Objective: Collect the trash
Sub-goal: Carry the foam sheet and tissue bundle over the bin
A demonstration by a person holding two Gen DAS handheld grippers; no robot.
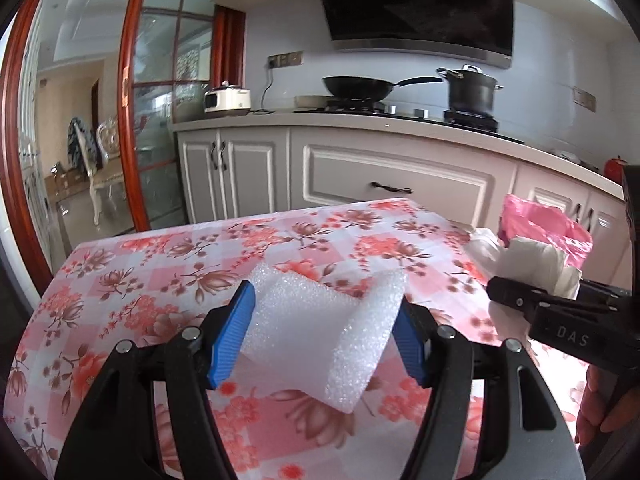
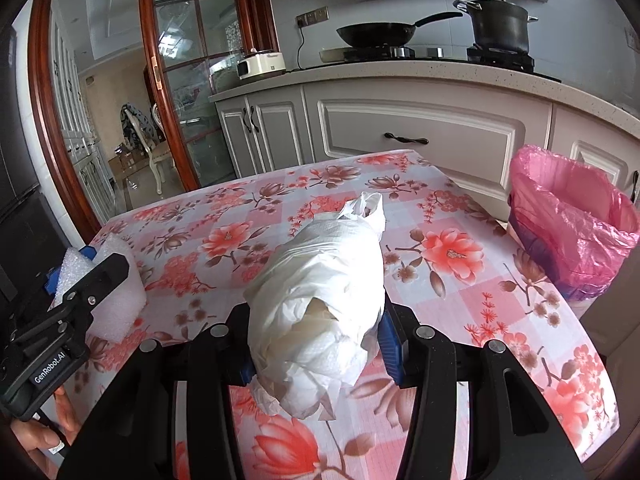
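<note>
My left gripper (image 1: 325, 320) is shut on a bent piece of white foam sheet (image 1: 320, 336), held above the floral tablecloth (image 1: 160, 264). Both blue pads press on the foam's sides. My right gripper (image 2: 318, 332) is shut on a crumpled white bag of trash (image 2: 320, 300), which hides most of its blue pads. In the left wrist view the right gripper (image 1: 560, 320) and its white bag (image 1: 532, 264) sit at the right. The right wrist view shows the left gripper (image 2: 80, 292) and its foam (image 2: 120, 300) at the left. A bin with a pink liner (image 2: 572, 232) stands off the table's right edge.
Behind the table runs a kitchen counter (image 1: 360, 120) with grey cabinet doors, a wok (image 1: 352, 86), a lidded pot (image 1: 470, 94) and a small white cooker (image 1: 227, 100). A glass door with a red wooden frame (image 1: 132, 120) stands at the left. A hand (image 2: 44, 432) grips the left tool.
</note>
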